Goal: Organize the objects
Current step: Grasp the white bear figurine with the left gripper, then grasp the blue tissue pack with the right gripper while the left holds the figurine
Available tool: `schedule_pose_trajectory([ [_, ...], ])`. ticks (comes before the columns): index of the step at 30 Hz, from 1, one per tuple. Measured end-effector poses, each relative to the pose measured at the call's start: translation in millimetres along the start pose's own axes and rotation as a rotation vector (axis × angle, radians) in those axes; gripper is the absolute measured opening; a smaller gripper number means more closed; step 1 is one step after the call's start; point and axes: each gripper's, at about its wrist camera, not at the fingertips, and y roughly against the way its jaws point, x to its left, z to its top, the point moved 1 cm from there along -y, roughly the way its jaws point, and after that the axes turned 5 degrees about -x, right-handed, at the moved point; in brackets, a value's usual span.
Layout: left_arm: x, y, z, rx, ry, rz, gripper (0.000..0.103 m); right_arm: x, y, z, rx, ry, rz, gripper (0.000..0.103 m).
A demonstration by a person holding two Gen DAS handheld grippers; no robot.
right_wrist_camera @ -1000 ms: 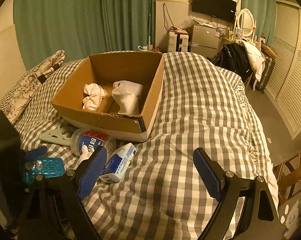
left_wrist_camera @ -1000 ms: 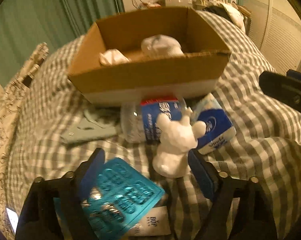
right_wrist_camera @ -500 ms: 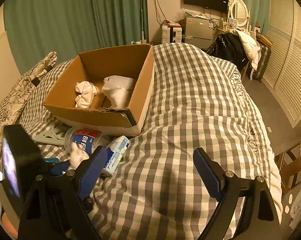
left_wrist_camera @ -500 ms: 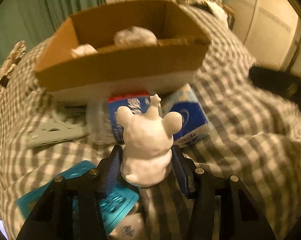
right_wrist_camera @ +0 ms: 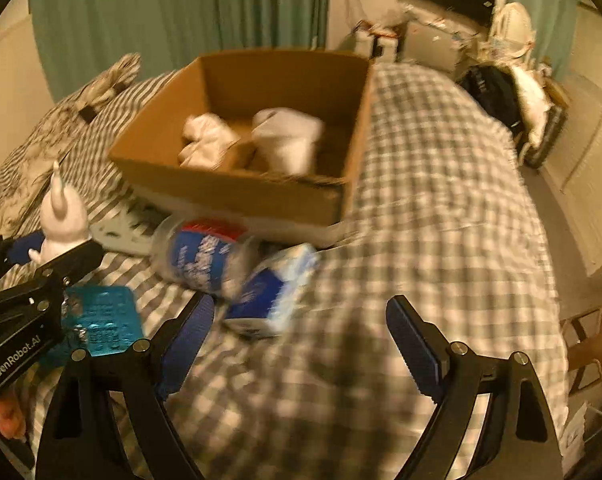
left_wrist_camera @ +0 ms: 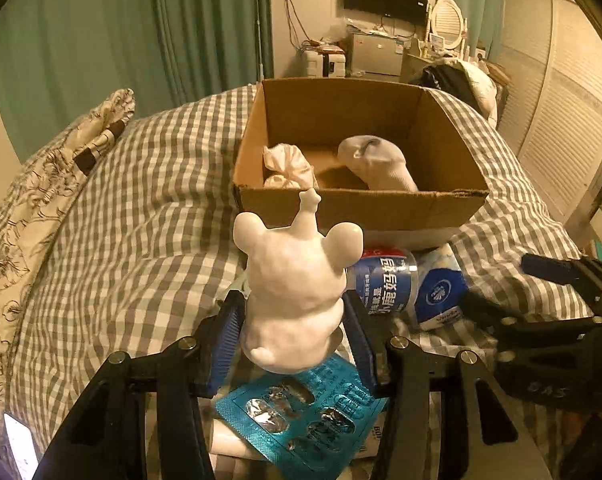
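White bear figurine sits clamped in left gripper; right gripper, blurred, seemingly gapes wide.

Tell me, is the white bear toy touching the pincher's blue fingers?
Touching. In the left wrist view the left gripper has both blue fingers pressed against the white bear figurine, holding it above the bed.

— Left one?
— My left gripper is clamped on the white figurine, holding it upright.
— Right?
— My right gripper hangs above the bed's near edge, jaws spread wide, nothing between them.
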Motion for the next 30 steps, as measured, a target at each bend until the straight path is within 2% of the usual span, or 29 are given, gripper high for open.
schedule_pose_trajectory([
  [6, 11, -13, -3, 0.021, 0.03, -0.013, 0.051, 11, -32, -1, 0.1, 0.017, -0.02, 0.086],
  [10, 16, -13, -6, 0.02, 0.048, -0.021, 0.051, 16, -52, 1, 0.161, 0.034, -0.026, 0.074],
  [13, 15, -12, -6, 0.017, 0.044, -0.022, 0.051, 22, -63, 0, 0.193, 0.054, -0.042, 0.061],
  [14, 15, -12, -7, 0.016, 0.043, -0.022, 0.051, 24, -64, -1, 0.195, 0.061, -0.038, 0.053],
  [23, 15, -9, -8, 0.004, 0.041, -0.025, 0.051, 23, -45, -5, 0.131, 0.058, -0.021, 0.027],
  [30, 16, -4, -10, -0.003, 0.066, -0.003, 0.051, 24, -7, -5, 0.046, 0.092, -0.005, 0.021],
])
